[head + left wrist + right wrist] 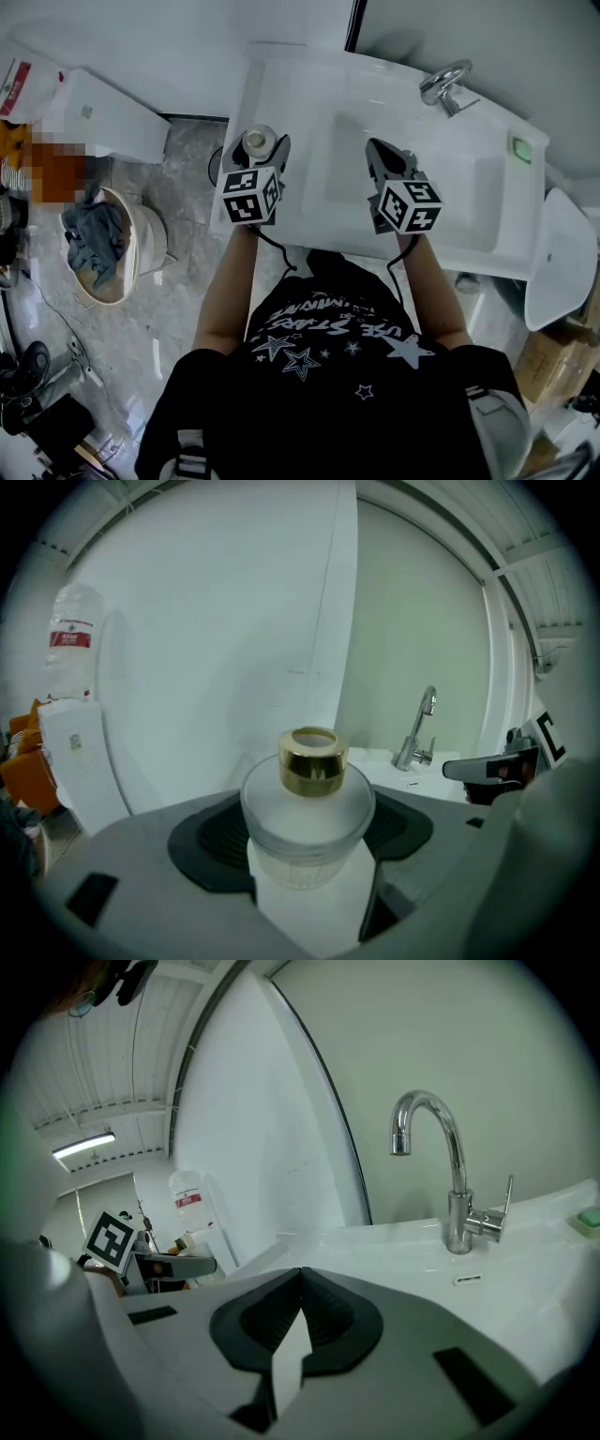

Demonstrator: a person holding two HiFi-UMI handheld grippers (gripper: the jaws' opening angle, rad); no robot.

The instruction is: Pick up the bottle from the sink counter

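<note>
Both forearms reach forward, side by side. The left gripper has its jaws clamped on the bottle, which sits upright between them. The right gripper hangs beside it, well apart, jaws pressed together.

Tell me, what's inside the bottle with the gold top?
The gold top looks like an open ring, but the bottle is frosted, clouding whatever is inside, and the jaws of the left gripper cover its sides. I cannot tell.
</note>
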